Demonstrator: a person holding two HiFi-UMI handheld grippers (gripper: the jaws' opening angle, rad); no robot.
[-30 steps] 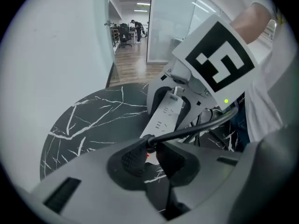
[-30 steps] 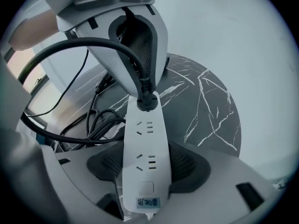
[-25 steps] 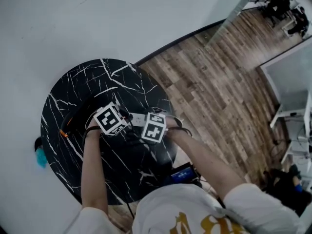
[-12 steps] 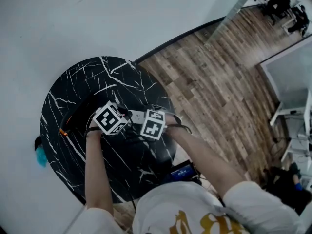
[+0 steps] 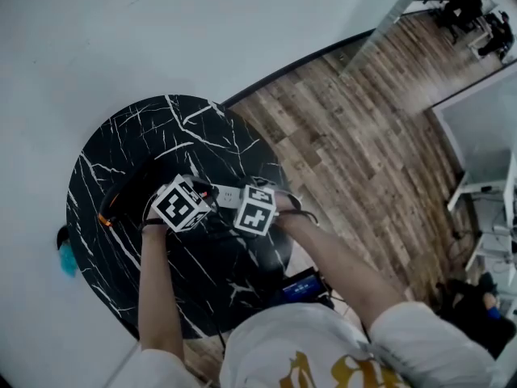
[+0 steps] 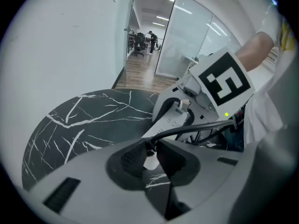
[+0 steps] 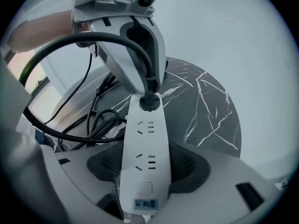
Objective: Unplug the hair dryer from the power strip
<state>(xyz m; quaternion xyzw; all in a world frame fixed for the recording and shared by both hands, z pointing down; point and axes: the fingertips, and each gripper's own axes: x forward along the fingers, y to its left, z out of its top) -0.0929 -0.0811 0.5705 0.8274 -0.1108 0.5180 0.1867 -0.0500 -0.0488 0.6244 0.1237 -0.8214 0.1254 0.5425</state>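
Table: a round black marble-look table (image 5: 121,148) with white veins.
Power strip: a long white plastic power strip (image 7: 144,143) runs from one gripper to the other above the table's near part. Two free sockets and a square switch face up.
Right gripper: the right gripper (image 7: 145,169) clamps the power strip, with its dark pads pressed on both long sides at the switch end.
Plug: a round black plug (image 7: 148,101) sits fully in the far socket.
Left gripper: the left gripper (image 6: 150,157) comes down from above, its jaws closed on the plug's sides.
Cord: a thick black cord (image 6: 195,125) arcs away from the plug.
Hair dryer: a long dark shape with an orange spot, probably the hair dryer (image 5: 129,194), lies on the table's left part, too dim to be sure.
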